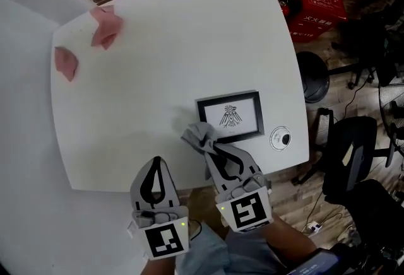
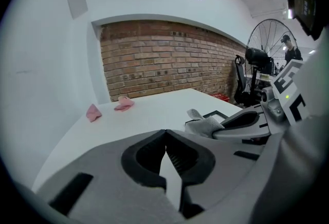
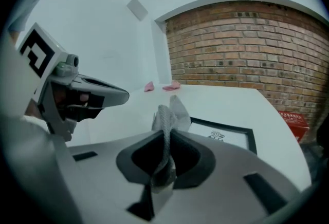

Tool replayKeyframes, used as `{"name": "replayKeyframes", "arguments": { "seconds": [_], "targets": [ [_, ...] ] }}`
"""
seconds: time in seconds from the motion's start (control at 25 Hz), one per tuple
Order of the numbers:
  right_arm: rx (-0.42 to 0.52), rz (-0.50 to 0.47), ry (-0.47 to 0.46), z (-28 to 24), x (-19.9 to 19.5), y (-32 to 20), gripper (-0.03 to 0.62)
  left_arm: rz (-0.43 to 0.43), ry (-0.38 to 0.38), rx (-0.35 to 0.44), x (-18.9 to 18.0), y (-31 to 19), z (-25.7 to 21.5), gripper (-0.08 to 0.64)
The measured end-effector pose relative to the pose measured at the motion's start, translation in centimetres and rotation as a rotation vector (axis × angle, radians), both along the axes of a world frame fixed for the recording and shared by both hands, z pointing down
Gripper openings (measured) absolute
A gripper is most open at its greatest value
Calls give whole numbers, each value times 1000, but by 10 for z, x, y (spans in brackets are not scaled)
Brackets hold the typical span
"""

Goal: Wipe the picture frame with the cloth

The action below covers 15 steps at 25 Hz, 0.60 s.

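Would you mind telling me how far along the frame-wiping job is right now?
Done: the grey cloth is picked up, pinched in the right gripper's shut jaws. In hand: the cloth sits at the near left corner of the picture frame; contact isn't clear. Left: wiping the frame itself, which lies flat on the table. The left gripper is shut and empty.

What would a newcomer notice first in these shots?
A black-framed picture with a bird drawing lies flat near the front right of the white round-cornered table. The right tool is shut on a crumpled grey cloth, held by the frame's near left corner. Two pink crumpled cloths lie at the table's far left corner.
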State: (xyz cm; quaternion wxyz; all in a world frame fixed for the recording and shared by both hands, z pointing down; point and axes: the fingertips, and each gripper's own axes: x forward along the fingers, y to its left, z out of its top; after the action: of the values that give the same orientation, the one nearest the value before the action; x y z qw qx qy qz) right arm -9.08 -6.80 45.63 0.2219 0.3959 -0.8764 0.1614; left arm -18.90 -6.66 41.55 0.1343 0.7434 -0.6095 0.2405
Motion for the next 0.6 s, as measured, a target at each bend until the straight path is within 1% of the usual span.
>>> {"name": "replayKeyframes", "arguments": {
  "seconds": [0.28, 0.48, 0.6],
  "targets": [
    [-40, 16, 34, 22, 6, 2, 38, 18, -6, -29, 1, -3, 14, 9],
    [-33, 18, 50, 24, 9, 3, 38, 28, -1, -30, 7, -3, 16, 9],
    [-34, -7, 62, 24, 8, 4, 38, 40, -3, -28, 12, -2, 16, 9]
  ]
}}
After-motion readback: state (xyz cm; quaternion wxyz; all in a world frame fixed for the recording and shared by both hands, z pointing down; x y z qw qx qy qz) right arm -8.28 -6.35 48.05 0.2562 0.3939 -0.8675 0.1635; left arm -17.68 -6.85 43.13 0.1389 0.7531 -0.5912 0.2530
